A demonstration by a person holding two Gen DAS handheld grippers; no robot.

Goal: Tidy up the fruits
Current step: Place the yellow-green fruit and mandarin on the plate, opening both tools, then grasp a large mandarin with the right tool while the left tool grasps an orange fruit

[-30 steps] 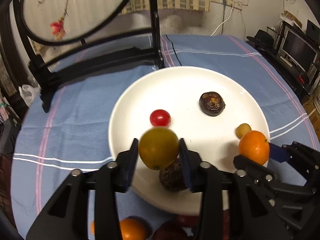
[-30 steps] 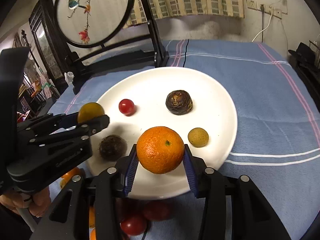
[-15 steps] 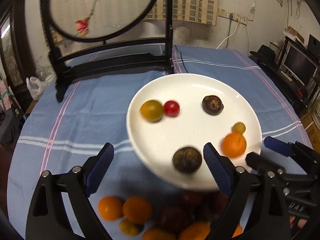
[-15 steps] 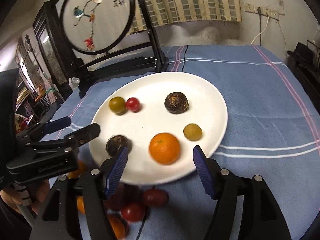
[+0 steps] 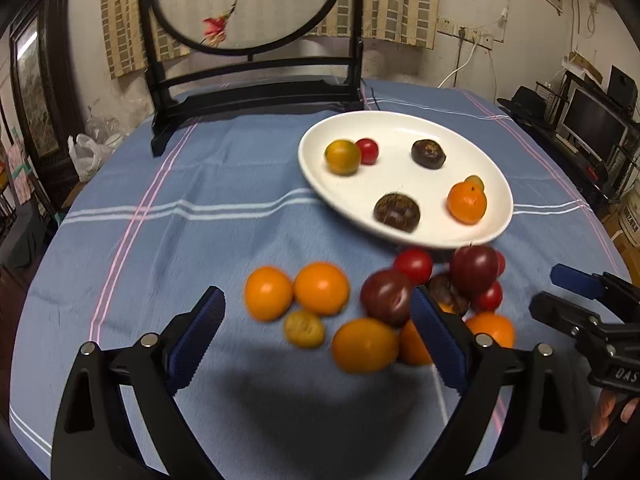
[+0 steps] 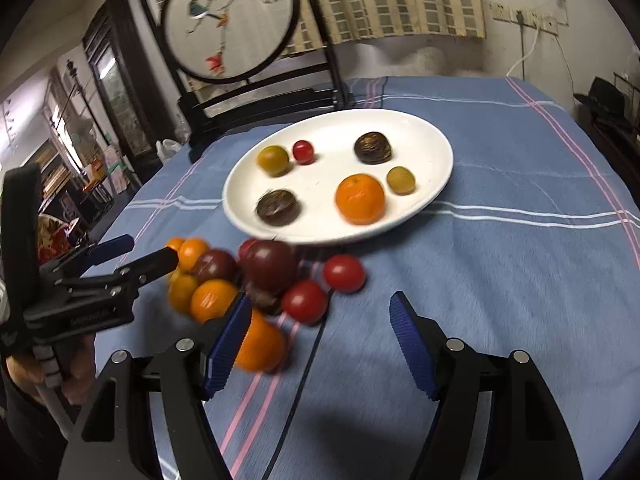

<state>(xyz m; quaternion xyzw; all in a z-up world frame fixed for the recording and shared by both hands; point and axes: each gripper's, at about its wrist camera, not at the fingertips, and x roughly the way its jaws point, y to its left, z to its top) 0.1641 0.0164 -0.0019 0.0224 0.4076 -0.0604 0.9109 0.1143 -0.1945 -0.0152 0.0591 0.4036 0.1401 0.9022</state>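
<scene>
The left gripper (image 5: 316, 334) has just been opening and now stands wide with nothing pressed by its blue pads, poised above the loose heap of fruit (image 5: 376, 300) on the blue striped tablecloth (image 5: 168, 248); two oranges (image 5: 296, 292) and a small yellowish fruit (image 5: 304, 328) lie in the gap between its fingers but below them, untouched. The right gripper (image 6: 318, 344) has also just been opening and grips nothing, only bare cloth showing between its fingers, with an orange (image 6: 260, 346) just behind its left finger and two red tomatoes (image 6: 324, 288) a little ahead of it. Farther ahead of both tools sits the white plate (image 6: 436, 160), holding an orange (image 6: 360, 199), a yellow-green fruit (image 6: 273, 160) touching a cherry tomato (image 6: 303, 151), two dark brown fruits (image 6: 373, 147) and a small olive-coloured fruit (image 6: 400, 180)
</scene>
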